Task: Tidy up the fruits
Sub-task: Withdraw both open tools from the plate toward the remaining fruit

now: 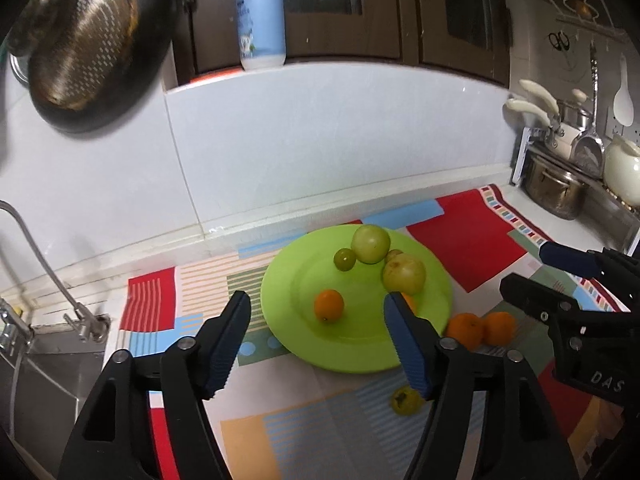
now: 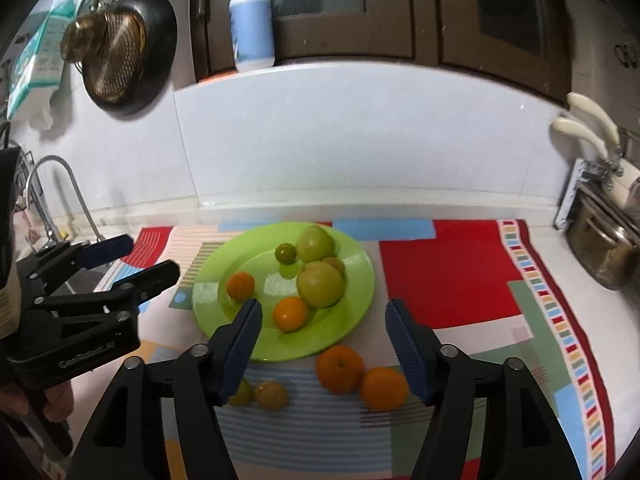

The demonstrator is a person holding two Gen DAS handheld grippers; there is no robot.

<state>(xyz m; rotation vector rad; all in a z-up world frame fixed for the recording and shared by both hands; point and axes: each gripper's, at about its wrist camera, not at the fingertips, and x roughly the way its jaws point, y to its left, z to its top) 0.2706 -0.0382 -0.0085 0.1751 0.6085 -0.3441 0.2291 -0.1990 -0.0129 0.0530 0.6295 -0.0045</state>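
A green plate [image 1: 360, 348] [image 2: 224, 304] rests on the patterned mat. On it lie two green apples [image 1: 371, 243] [image 2: 321, 284], a small green fruit [image 1: 345, 259] [image 2: 285, 253] and two oranges [image 1: 329, 305] [image 2: 291, 314]. Two more oranges [image 1: 465, 330] [image 2: 340, 368] sit on the mat by the plate's near right rim. Small yellow-green fruits [image 1: 406, 400] [image 2: 272, 395] lie in front of the plate. My left gripper [image 1: 317, 298] [image 2: 150, 256] hovers open over the plate's left side, holding nothing. Right of it, my right gripper [image 2: 324, 304] [image 1: 526, 268] is open and empty too.
A sink with a tap [image 1: 48, 276] lies left of the mat. A pan and strainer [image 1: 88, 48] hang on the wall. A blue bottle [image 1: 260, 20] stands on the ledge. Steel pots [image 1: 556, 188] and utensils crowd the right counter. A hand [image 2: 48, 396] holds the left gripper.
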